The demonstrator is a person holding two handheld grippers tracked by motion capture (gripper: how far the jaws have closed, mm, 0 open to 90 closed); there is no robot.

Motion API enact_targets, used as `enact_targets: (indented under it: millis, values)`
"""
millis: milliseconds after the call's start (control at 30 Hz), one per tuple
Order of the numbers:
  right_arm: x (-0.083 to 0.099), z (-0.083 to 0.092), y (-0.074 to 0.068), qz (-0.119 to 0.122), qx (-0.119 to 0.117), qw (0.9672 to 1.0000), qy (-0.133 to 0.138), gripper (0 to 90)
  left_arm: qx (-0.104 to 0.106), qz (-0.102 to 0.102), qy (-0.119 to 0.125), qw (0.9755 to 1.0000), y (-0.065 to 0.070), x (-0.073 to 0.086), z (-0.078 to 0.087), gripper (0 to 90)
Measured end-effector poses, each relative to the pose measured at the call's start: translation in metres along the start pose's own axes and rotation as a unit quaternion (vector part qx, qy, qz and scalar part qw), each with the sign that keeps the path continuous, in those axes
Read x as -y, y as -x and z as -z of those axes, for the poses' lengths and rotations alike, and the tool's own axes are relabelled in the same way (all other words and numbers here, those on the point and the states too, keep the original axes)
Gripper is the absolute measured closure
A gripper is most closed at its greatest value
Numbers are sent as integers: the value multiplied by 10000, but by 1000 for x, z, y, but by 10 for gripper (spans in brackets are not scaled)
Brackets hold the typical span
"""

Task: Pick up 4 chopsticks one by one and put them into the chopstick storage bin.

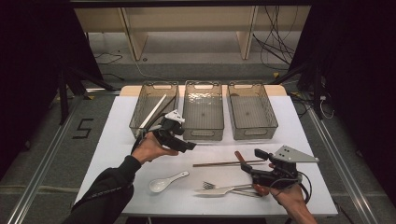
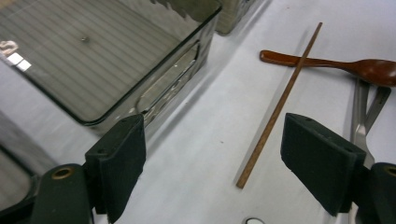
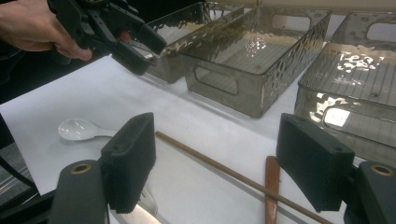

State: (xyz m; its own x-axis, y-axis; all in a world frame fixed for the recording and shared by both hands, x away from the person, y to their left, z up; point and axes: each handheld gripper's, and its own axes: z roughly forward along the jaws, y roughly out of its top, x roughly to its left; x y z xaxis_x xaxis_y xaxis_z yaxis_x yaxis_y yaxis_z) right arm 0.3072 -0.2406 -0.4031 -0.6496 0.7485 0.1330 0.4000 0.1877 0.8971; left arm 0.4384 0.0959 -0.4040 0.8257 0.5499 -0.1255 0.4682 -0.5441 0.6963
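Wooden chopstick [image 2: 279,105] on table, both hand-held grippers, left [image 1: 180,140], right [image 1: 256,161], jaws apart, empty.

A person's left hand [image 1: 150,147], emerging from a dark long sleeve [image 1: 108,191] that enters from the bottom edge, grips the black two-jaw left gripper [image 1: 187,145] in the high view, its jaws pointing toward the person's right. Seen along its own camera, the two black padded fingers [image 2: 122,161] stand wide apart with nothing pressed between them. The bare right hand [image 1: 290,198] comes in at the lower right corner, holding the black right gripper with a grey three-cornered plate on top [image 1: 256,161], jaws aimed to the person's left. Its black pads [image 3: 133,156] are likewise spread wide and grip nothing. A dark cable [image 1: 304,185] loops beside the right wrist.
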Motion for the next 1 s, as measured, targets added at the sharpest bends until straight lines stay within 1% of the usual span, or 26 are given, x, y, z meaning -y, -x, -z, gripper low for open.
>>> enact_targets:
  millis: [100, 233, 367, 467, 567, 667, 700, 767, 800, 867, 933, 1000]
  values:
    - [0, 0, 0, -22, 9, 10000, -4, 293, 123, 40, 26, 9999, 3, 1, -6, 211]
    - [0, 1, -1, 13, 4, 10000, 13, 293, 153, -25, -86, 9998, 9, 2, -14, 209]
    - [1, 0, 1, -7, -1, 10000, -2, 293, 180, -225, -240, 9993, 16, 2, -23, 218]
    - [0, 0, 0, 4, -2, 10000, 10, 293, 224, -319, -345, 9986, 22, 2, -31, 240]
    - [0, 0, 0, 9, -1, 10000, 6, 293, 237, -549, -508, 9969, 27, 3, -38, 290]
    - [0, 0, 0, -5, 3, 10000, -2, 293, 288, -667, -595, 9956, 32, 2, -44, 329]
    - [0, 0, 0, -3, 2, 10000, 0, 293, 298, -686, -614, 9953, 33, 2, -47, 342]
    - [0, 0, 0, 17, -1, 10000, 12, 293, 337, -739, -731, 9940, 34, 3, -51, 367]
    - [0, 0, 0, 6, 4, 10000, 3, 293, 341, -732, -795, 9936, 34, 4, -54, 382]
    - [0, 0, 0, -4, 3, 10000, 0, 293, 325, -789, -901, 9923, 34, 6, -58, 401]
    - [0, 0, 0, 5, -6, 10000, -2, 293, 357, -823, -1016, 9908, 34, 7, -62, 424]
    - [0, 0, 0, 4, -1, 10000, -14, 293, 353, -848, -1054, 9902, 34, 8, -64, 447]
